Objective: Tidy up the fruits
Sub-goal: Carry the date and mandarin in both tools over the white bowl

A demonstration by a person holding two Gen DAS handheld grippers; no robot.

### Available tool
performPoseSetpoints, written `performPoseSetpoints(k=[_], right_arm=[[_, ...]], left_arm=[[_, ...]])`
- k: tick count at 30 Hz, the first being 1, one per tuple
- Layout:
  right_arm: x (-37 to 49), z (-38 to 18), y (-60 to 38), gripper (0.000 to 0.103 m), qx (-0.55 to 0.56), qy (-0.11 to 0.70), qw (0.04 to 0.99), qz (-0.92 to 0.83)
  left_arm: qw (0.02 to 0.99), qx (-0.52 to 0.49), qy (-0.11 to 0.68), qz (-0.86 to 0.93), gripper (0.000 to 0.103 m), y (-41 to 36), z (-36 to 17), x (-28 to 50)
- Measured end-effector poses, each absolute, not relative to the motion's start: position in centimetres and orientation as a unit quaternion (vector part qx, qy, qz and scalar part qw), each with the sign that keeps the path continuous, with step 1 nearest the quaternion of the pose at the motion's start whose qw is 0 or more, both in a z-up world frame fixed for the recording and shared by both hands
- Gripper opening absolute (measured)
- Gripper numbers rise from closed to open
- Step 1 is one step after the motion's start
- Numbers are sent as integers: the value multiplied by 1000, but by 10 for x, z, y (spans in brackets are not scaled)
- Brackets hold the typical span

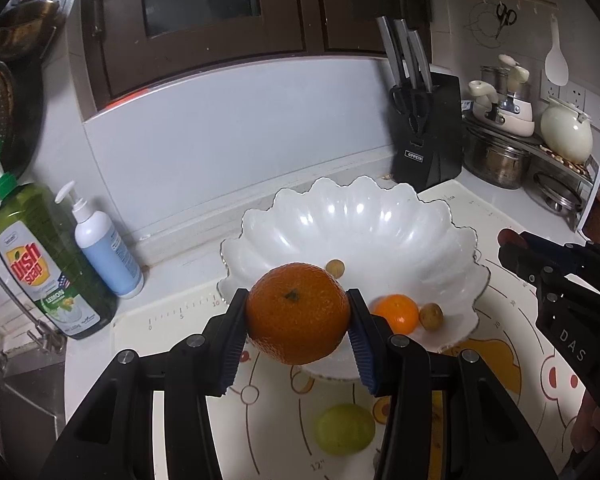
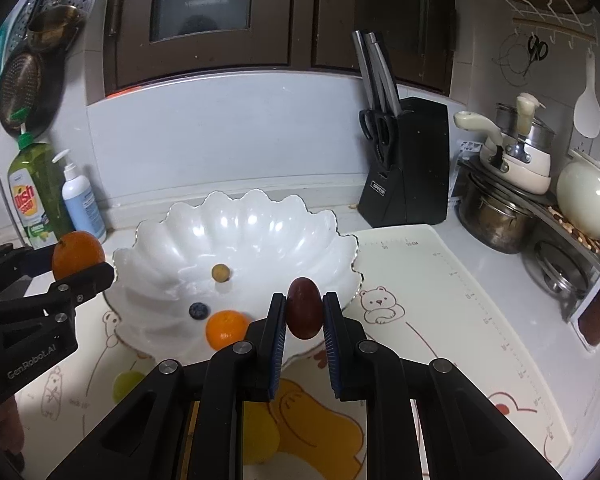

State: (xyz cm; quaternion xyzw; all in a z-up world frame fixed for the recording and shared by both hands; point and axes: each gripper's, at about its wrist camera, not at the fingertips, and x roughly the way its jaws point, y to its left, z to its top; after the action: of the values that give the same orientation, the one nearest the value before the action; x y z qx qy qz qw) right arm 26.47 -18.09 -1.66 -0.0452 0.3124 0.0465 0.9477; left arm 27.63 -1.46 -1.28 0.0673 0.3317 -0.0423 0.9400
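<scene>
The large orange (image 1: 298, 313) is sitting pinched between the two blue pads of the left gripper (image 1: 298, 320), held in the air just in front of the near rim of the white scalloped bowl (image 1: 380, 216). From the right wrist view the same fruit is hanging to the left of the bowl, clear of its edge. The right gripper (image 2: 304, 314) is squeezing a dark red, egg-shaped fruit (image 2: 305, 307) between its pads, jaws drawn nearly together on it, and it is hovering over the bowl's near right rim.

Inside the bowl a smaller orange (image 2: 227, 329) is lying near the front wall, with a blueberry (image 2: 199, 311) just beside it to the left and a small round yellowish-brown fruit (image 2: 221, 273) resting farther back, near the bowl's middle. In the left wrist view another small brownish fruit (image 1: 431, 316) is lying just right of the smaller orange.

The bowl is standing on a cream baking mat (image 2: 440, 300) printed with bears and ruler marks. In front of the bowl, on the mat, a green round fruit (image 1: 345, 429) is lying partly under the left gripper's fingers. Behind the bowl to the right a black knife block (image 2: 406, 168) is standing against the wall. To the bowl's left, a green dish soap bottle (image 1: 48, 256) and a white pump bottle (image 1: 104, 248) are standing side by side.
</scene>
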Motion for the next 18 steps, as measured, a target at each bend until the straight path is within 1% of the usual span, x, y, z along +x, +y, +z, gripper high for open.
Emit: performPoseSetpoints(k=[18], right_arm=[[304, -34, -179, 19, -47, 342, 938, 47]], left_arm=[[929, 66, 362, -43, 47, -13, -37, 318]])
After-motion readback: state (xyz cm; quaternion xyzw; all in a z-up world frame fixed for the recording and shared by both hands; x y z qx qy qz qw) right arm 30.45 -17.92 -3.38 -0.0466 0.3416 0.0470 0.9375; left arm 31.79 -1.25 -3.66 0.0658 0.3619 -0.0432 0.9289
